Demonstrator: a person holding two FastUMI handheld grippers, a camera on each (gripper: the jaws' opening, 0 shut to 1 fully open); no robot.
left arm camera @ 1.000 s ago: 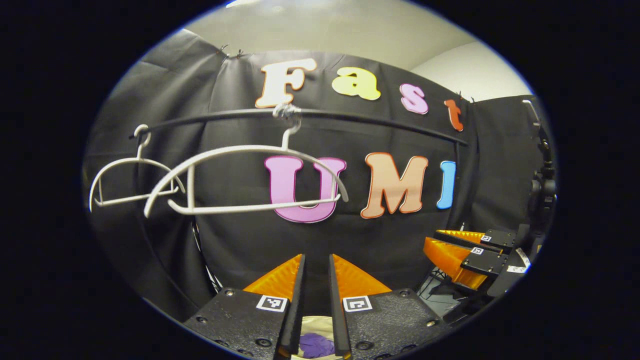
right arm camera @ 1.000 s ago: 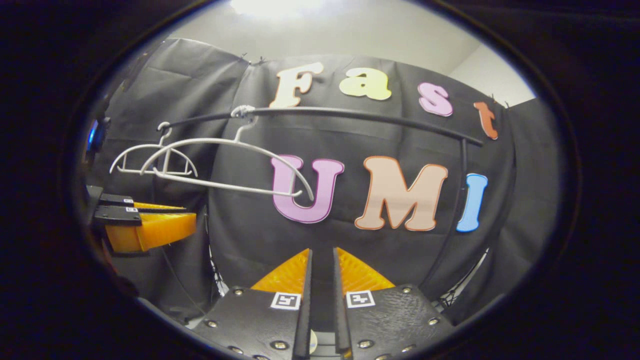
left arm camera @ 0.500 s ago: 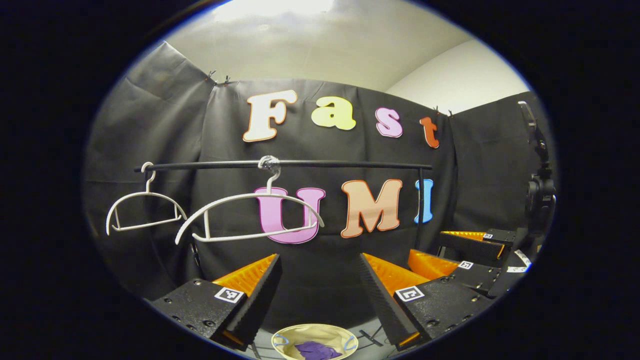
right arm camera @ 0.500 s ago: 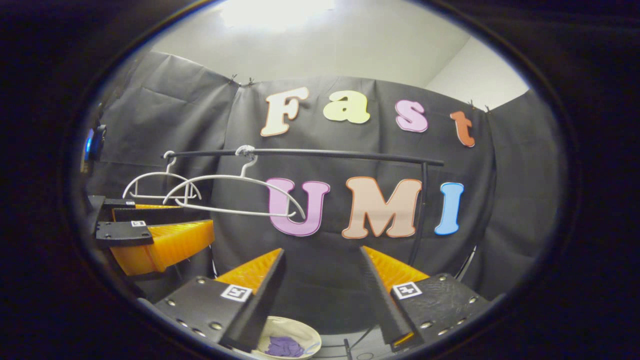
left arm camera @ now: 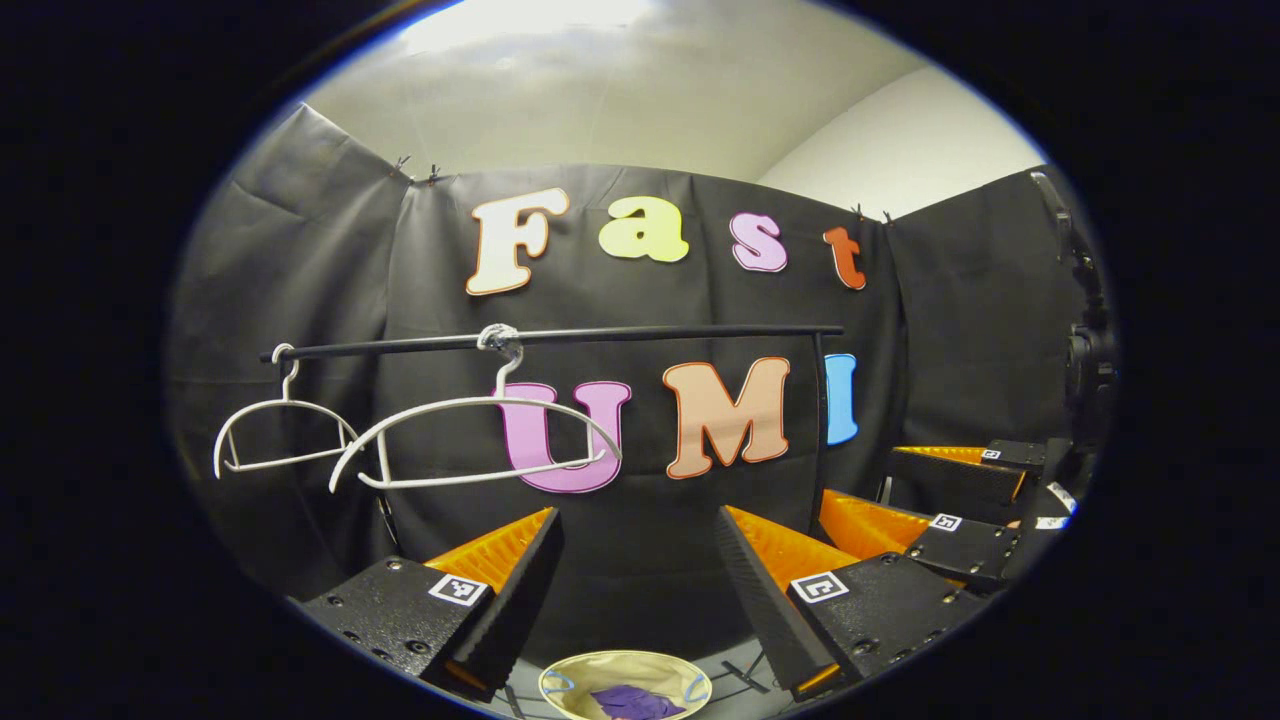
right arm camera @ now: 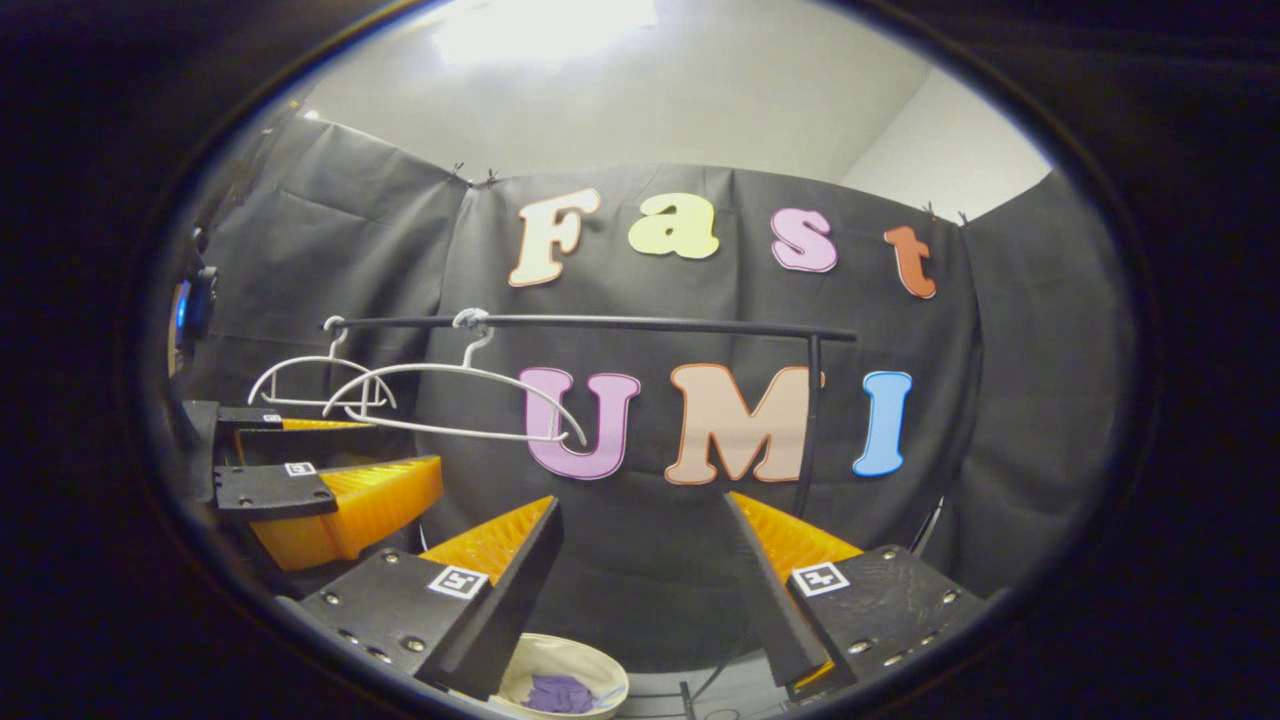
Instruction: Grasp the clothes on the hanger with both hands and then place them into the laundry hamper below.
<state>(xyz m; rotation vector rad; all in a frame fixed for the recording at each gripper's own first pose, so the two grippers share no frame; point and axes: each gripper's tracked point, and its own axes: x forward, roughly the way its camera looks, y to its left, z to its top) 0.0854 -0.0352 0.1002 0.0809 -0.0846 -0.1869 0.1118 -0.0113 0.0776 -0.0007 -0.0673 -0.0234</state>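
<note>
A crumpled purple garment point(left arm camera: 634, 702) lies inside the round cream fabric laundry hamper point(left arm camera: 560, 676), low between and below the spread fingers of the left gripper point(left arm camera: 638, 530); from the right gripper view it sits point(right arm camera: 560, 692) in the hamper point(right arm camera: 590, 662) under the right gripper point(right arm camera: 645, 520), also spread wide and holding nothing. Two bare white wire hangers point(left arm camera: 478, 440) hang from a black rail point(left arm camera: 650, 332) well above

Clothes point(left arm camera: 635, 702) in hamper point(left arm camera: 560, 676) below two hangers point(left arm camera: 480, 440) on rail point(left arm camera: 650, 333)
</note>
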